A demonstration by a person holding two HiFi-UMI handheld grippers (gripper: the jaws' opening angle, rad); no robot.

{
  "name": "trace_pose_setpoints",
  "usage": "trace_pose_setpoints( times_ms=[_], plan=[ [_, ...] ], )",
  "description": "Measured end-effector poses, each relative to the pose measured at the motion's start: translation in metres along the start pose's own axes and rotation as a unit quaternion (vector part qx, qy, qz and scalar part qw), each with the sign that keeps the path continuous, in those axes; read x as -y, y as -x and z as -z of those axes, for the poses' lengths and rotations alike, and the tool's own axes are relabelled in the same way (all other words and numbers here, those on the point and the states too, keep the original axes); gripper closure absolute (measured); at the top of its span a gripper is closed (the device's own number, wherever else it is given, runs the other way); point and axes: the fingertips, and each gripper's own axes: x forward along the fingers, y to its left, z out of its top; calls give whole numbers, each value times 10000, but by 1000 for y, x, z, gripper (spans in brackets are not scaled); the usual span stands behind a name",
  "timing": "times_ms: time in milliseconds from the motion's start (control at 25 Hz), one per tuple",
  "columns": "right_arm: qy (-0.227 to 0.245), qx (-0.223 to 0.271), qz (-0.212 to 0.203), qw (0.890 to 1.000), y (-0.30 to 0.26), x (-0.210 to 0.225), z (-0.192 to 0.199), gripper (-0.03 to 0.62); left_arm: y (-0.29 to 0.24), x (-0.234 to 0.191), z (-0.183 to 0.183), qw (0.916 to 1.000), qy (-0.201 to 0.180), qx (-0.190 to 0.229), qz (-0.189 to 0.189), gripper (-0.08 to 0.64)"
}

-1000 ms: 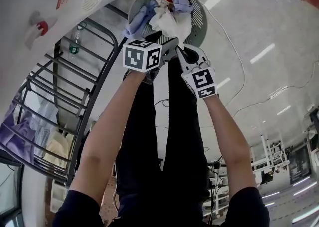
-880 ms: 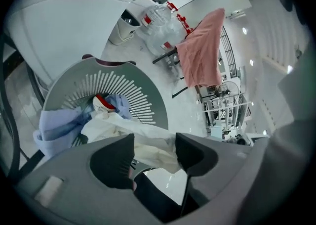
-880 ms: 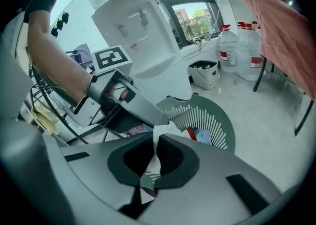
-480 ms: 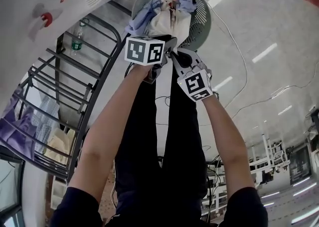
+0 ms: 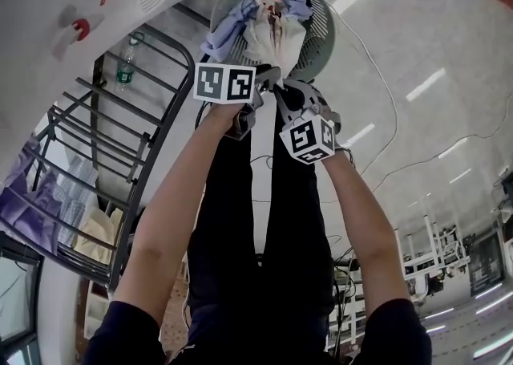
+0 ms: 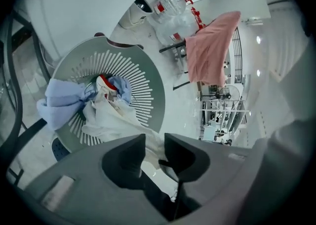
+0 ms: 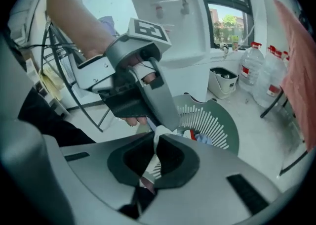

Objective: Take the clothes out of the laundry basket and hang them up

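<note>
Both grippers meet just above the green laundry basket [image 5: 325, 30], which stands on the pale floor beside the drying rack [image 5: 96, 139]; the left gripper [image 5: 268, 77] has its jaws drawn close on a fold of the white garment [image 5: 271, 34], and the right gripper [image 5: 278, 89] is pinched shut on a strip of the same cloth just beside it; the rest of the white garment lies in the basket, tangled with a blue garment [image 5: 223, 33] and something red. The likely trouble is that tangle; a lift could drag the blue piece over the rim onto the floor; with both grips bunched at one corner, the cloth might also slip free or tip the light basket.
</note>
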Motion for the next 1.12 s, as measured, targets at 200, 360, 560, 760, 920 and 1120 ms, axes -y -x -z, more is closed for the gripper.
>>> trace_pose_setpoints(
  times_ms=[200,360,560,760,920,1120],
  plan=[
    [329,-116,-10,9994,2,-6,3,583,2,5,9,9979,489,-94,415,357],
    [419,-159,-36,9990,1,-11,3,583,-1,10,13,9960,639,-225,586,314],
    [265,-20,-67,9996,4,-14,-2,583,-3,3,14,9982,442,-291,285,354],
    [-76,185,-205,9996,5,-17,-13,583,1,-1,6,9998,192,-79,35,517],
    [-451,185,-232,9985,5,-12,-15,581,6,3,0,9985,-472,161,-232,534],
    [-1070,221,-420,9931,6,1,-8,552,23,5,-6,9842,-1432,676,-787,535]
  ],
)
